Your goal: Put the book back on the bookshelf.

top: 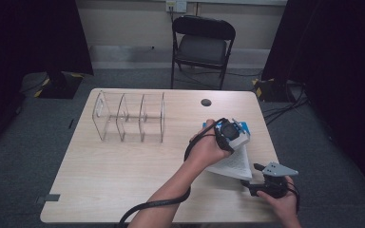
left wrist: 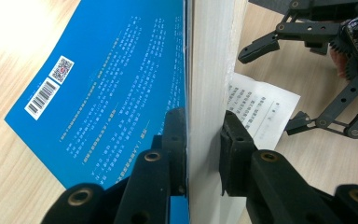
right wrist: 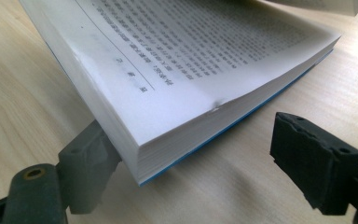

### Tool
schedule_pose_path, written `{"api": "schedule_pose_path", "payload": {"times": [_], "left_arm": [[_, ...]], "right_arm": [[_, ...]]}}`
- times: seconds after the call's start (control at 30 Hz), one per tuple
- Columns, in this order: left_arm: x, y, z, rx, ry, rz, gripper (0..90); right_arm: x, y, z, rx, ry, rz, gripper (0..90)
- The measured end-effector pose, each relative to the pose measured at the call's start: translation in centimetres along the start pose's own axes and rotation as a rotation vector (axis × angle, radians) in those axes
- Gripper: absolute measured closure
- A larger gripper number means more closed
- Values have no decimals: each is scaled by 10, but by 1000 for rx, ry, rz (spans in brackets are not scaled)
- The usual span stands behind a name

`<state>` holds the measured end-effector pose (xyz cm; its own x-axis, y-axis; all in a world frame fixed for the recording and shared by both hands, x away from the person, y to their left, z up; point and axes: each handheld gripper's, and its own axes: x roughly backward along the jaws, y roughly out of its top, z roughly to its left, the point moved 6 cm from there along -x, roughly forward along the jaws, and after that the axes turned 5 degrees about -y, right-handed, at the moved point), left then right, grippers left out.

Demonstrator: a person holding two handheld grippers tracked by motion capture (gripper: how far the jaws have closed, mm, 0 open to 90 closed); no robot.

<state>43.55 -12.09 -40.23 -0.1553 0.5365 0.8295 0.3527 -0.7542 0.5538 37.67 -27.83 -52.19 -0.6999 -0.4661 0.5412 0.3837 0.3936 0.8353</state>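
High view: a blue-covered book lies open at the right of the wooden table, near the front edge. The left gripper reaches across to its far part, and the right gripper sits at its near right corner. A clear acrylic rack stands well apart at the far left, empty.

Left gripper view: the jaws are clamped on a thick block of pages with the blue cover, lifted upright. The right gripper stands spread beyond, over a printed page.

Right gripper view: its jaws are apart around the corner of the lower page block, not pinching it.

The risk, as I judge it: the loose lower half could sag or fan open if lifted, tearing at the spine, since the hold takes in one part alone.
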Motion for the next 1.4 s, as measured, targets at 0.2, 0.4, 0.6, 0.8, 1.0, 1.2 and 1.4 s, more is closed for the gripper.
{"api": "schedule_pose_path", "payload": {"times": [0.2,0.4,0.6,0.8,1.0,1.2,1.4], "left_arm": [[3,-1,0,5,-9,7,755],[5,-1,-1,10,-7,12,754],[7,-2,-1,-2,-11,23,754],[6,-3,-2,-7,-9,31,754],[9,-3,-1,3,-11,21,754],[9,-5,-1,-10,-4,36,755],[10,-7,-3,-22,-3,39,755]], "right_arm": [[2,0,0,22,17,-4,180],[3,0,0,20,33,-15,176],[2,-3,-1,12,65,-28,191],[1,-5,-1,20,70,-12,187],[3,-2,-2,20,62,-37,197],[7,-5,-12,-16,32,-43,243],[3,-5,-14,-21,32,-39,243]]}}
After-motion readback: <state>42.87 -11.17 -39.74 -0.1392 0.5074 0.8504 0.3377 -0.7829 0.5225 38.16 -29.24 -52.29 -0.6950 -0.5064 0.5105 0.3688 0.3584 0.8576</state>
